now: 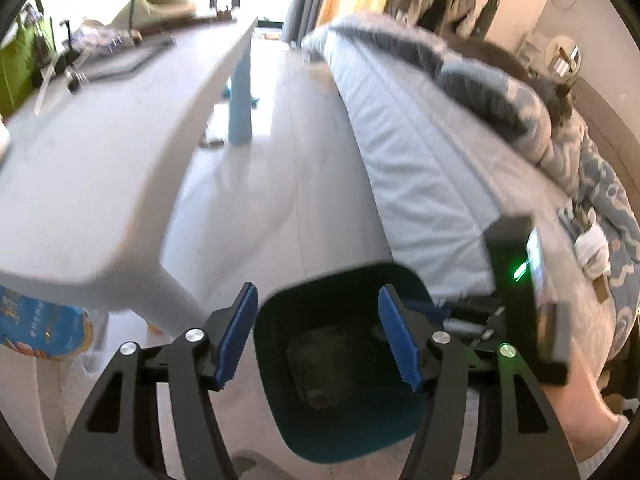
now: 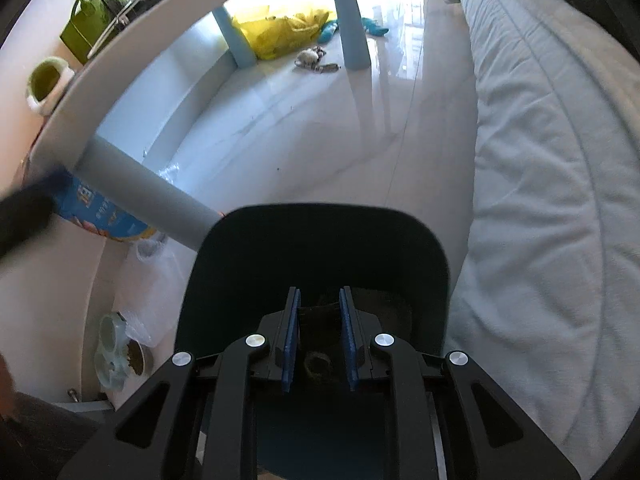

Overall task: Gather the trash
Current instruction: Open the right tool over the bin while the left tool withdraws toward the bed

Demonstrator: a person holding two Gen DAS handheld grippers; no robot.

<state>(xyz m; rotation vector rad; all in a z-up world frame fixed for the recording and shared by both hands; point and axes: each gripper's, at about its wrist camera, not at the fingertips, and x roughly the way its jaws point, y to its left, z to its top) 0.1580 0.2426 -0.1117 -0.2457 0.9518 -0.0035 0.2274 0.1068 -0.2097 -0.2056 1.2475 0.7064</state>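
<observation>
The room has a glossy pale tiled floor [image 2: 304, 140] running between a bed [image 2: 540, 160] with a light blue-grey cover on the right and a white bench [image 1: 120, 152] on blue legs on the left. The dark blue trash bin [image 1: 340, 360] stands upright on the floor just beside the bed, mouth facing up, its long axis vertical, with dark items lying at its bottom. The left gripper [image 1: 316, 336] hovers above the bin mouth, jaws spread wide and empty. The right gripper [image 2: 319, 344] hangs over the bin interior, jaws narrowly parted, gripping nothing. A yellow bag [image 2: 280, 32] lies under the bench.
</observation>
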